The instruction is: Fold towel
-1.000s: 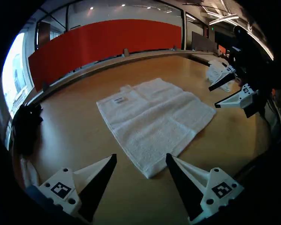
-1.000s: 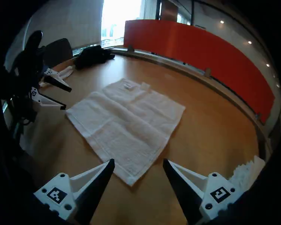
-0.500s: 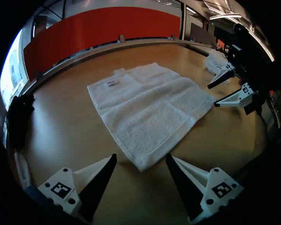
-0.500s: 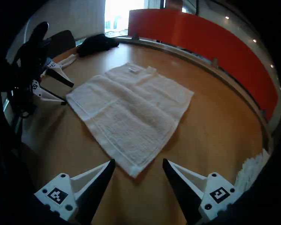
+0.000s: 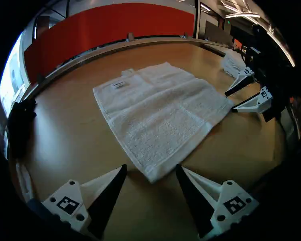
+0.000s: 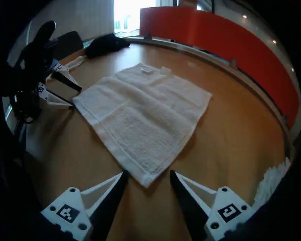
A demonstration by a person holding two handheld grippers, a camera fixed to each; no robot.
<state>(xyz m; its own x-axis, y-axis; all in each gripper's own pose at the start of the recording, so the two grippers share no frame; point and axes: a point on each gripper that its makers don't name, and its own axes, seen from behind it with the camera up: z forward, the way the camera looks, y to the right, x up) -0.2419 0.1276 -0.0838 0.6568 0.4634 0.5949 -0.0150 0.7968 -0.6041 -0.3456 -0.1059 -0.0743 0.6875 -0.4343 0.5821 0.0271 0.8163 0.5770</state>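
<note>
Towel [image 5: 158,116] lies flat on the wooden counter [image 5: 70,132], small label [image 5: 118,84] near its far corner. In the left gripper view, a near corner points into the gap of my left tongs [image 5: 150,166]: fingers spread, nothing clamped. Same in the right gripper view with the right tongs [image 6: 149,172], wide apart at another corner. I can't tell whether the tips touch the counter. Each pair also shows at a side corner of the towel in the other's view; the hands holding them are too dark to make out. White cloth stack [image 6: 273,180] is cut off at the edge, and a dark bundle [image 6: 106,44] sits far back.
</note>
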